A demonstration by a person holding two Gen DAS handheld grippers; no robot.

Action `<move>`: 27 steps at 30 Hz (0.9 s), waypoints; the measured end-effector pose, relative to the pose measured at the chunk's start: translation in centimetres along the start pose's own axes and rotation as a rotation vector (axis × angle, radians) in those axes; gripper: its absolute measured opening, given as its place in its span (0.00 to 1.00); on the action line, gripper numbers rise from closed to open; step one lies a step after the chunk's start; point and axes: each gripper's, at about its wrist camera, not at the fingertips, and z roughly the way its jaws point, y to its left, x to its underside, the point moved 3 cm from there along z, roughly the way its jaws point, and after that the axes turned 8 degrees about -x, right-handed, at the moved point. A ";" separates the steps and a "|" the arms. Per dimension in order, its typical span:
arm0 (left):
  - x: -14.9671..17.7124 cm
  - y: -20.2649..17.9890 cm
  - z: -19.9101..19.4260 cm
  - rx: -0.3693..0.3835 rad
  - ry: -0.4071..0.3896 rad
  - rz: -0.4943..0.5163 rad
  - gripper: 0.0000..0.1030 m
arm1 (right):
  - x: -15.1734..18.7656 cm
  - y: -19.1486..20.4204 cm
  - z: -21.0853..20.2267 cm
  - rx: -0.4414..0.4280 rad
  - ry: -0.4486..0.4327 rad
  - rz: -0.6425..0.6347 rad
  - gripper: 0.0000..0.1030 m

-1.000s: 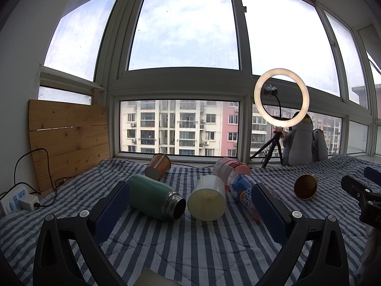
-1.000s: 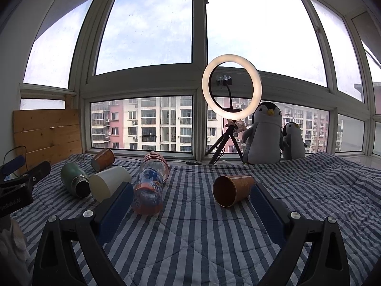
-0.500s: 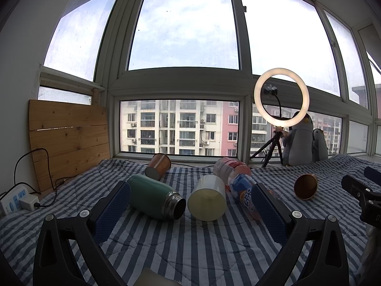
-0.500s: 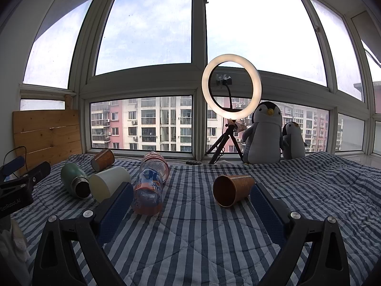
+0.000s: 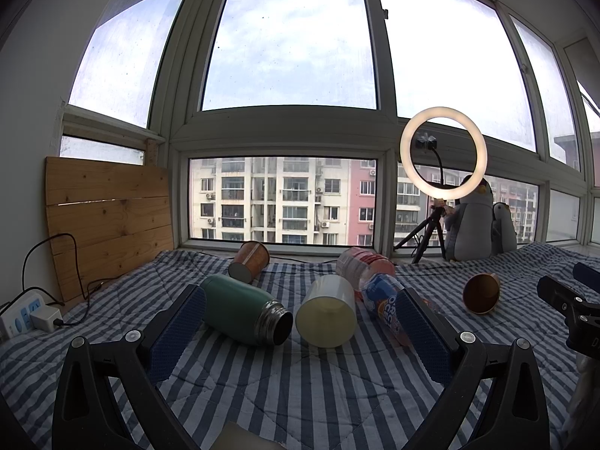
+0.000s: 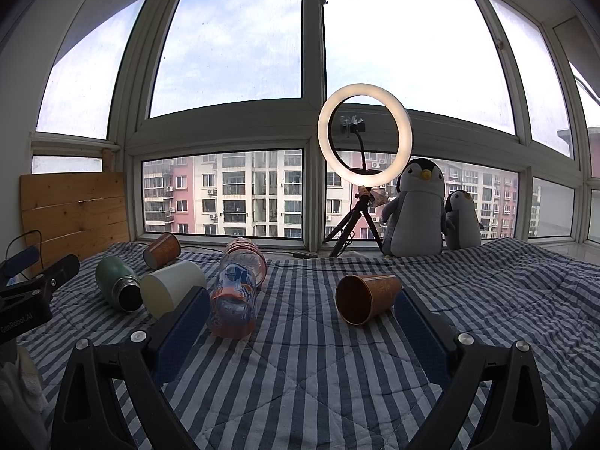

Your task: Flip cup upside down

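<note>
Both grippers (image 5: 300,322) (image 6: 300,322) wide open, empty; bottle (image 6: 236,292), perhaps flask (image 6: 118,287), beside toppled cup (image 6: 365,292).

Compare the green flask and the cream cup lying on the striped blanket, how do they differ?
The green flask is dark green with a bare metal neck; the cream cup is one pale colour. The flask narrows to a small dark mouth, while the cup has a wide mouth. The flask lies left of the cup. Both lie on their sides, mouths toward the cameras.
</note>
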 end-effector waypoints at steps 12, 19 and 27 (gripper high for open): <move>0.2 0.0 0.2 0.000 0.012 0.006 1.00 | 0.4 0.1 0.1 -0.003 0.007 0.006 0.95; 0.6 -0.7 2.0 0.024 0.099 0.040 0.99 | 0.3 -0.2 0.5 -0.020 0.030 0.031 0.95; -0.4 -5.0 6.4 0.128 0.311 0.184 1.00 | 0.1 -1.3 0.5 -0.074 0.045 0.103 0.95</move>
